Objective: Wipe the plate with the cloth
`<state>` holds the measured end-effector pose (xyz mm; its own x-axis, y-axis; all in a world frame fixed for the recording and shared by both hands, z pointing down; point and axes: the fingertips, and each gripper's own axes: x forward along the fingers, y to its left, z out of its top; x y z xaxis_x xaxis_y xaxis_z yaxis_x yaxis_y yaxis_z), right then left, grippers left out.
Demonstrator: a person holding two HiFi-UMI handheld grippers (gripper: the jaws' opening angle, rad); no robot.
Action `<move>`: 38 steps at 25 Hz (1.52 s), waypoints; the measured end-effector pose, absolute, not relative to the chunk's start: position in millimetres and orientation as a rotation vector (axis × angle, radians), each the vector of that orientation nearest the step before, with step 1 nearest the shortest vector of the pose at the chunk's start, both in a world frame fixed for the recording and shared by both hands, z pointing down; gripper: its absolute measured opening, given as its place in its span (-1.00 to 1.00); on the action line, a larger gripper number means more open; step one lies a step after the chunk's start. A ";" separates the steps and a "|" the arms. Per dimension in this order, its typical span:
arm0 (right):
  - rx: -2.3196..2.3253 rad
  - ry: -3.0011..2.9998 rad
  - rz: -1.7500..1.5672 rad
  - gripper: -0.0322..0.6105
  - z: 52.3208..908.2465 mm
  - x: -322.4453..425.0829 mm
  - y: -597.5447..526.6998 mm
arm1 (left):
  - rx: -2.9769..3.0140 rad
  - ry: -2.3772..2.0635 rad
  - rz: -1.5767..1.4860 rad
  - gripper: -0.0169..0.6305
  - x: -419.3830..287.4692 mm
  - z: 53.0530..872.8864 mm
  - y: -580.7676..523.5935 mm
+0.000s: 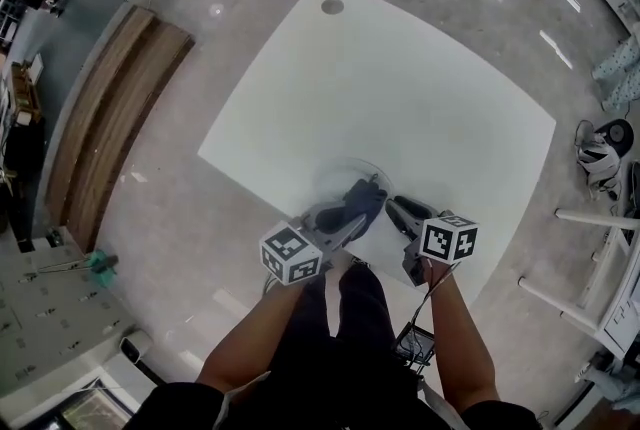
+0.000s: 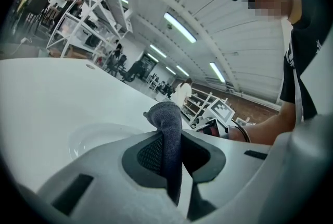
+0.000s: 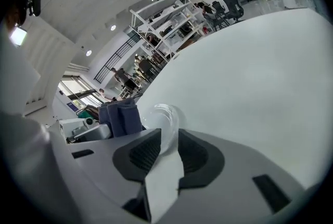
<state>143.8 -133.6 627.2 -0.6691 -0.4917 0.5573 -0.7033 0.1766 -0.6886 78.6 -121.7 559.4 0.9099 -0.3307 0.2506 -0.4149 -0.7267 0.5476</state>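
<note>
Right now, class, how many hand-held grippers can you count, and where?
2: the left hand-held gripper, shut on the cloth; the right hand-held gripper, shut on the plate at its rim. None seems hidden.

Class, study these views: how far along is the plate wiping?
Done: the left gripper clamps the cloth; the right gripper grips the rim of the clear plate. In hand: the cloth is held close to the plate. Left: the wiping; no view shows cloth touching plate.

The left gripper (image 1: 365, 196) and right gripper (image 1: 398, 210) are pale grey shells with dark ribbed pads (image 2: 151, 154). Each carries a white cube (image 1: 291, 254) of black square markers. A black cable (image 1: 437, 290) runs at five o'clock (by the right wrist). The person wears a black short sleeve (image 2: 294, 61) and dark trousers (image 1: 350, 318).
</note>
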 end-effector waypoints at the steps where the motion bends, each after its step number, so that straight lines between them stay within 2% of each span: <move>1: 1.157 -2.215 1.510 -0.67 630.3 143.4 -134.8 | 2.439 -0.528 0.193 -0.79 80.7 561.3 -123.4; 9: 1.100 -2.096 1.611 -0.68 644.3 143.2 -142.1 | 2.305 -0.528 0.364 -0.79 97.2 585.0 -140.9; 12: 1.090 -2.084 1.631 -0.75 646.3 140.7 -142.3 | 2.245 -0.525 0.456 -0.79 101.0 594.8 -143.5; 21: 1.076 -2.080 1.693 -0.79 646.5 138.2 -143.7 | 2.186 -0.547 0.854 -0.79 106.4 622.4 -152.2; 31: 1.074 -2.074 1.707 -0.79 646.1 138.1 -144.2 | 2.231 -0.571 1.141 -0.79 76.1 635.5 -162.4; 38: 1.084 -2.065 1.716 -0.79 646.3 138.6 -146.2 | 2.222 -0.657 1.195 -0.79 39.9 635.0 -180.4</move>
<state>138.6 -146.2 646.3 -0.6935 -0.3817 0.6111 -0.6706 0.0319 -0.7411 39.9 -180.4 635.0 0.4911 -0.1666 0.8550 -0.6331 -0.7424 0.2190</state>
